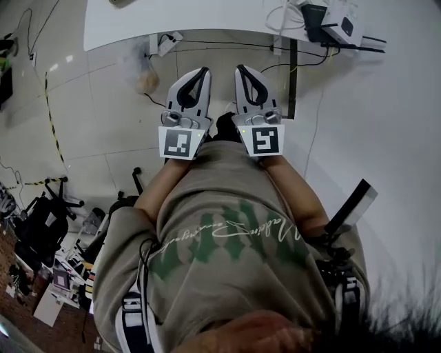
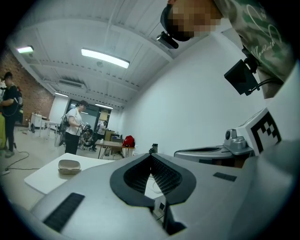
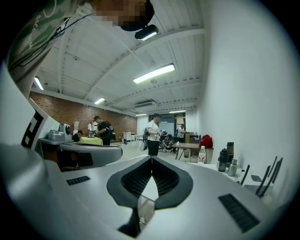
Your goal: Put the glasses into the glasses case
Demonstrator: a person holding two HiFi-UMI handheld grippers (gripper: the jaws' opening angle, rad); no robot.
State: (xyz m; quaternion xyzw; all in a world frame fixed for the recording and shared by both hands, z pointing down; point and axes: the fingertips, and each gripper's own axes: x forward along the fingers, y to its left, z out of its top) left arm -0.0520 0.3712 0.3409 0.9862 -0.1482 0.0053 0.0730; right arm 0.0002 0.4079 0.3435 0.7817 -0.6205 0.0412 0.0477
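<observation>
A white desk (image 1: 172, 21) fills 12 o'clock in the head view, well apart from the person. The left claw (image 1: 204, 69) and right claw (image 1: 240, 69) sit side by side at the centre, pointing toward it. Each has its tips pressed together on nothing. Reaching in like this would probably shove the case along the desk instead of opening it. The closed beige glasses case (image 2: 69, 166) lies on the desk at 9 o'clock of the left claw's tips, well apart. The glasses appear in no view.
</observation>
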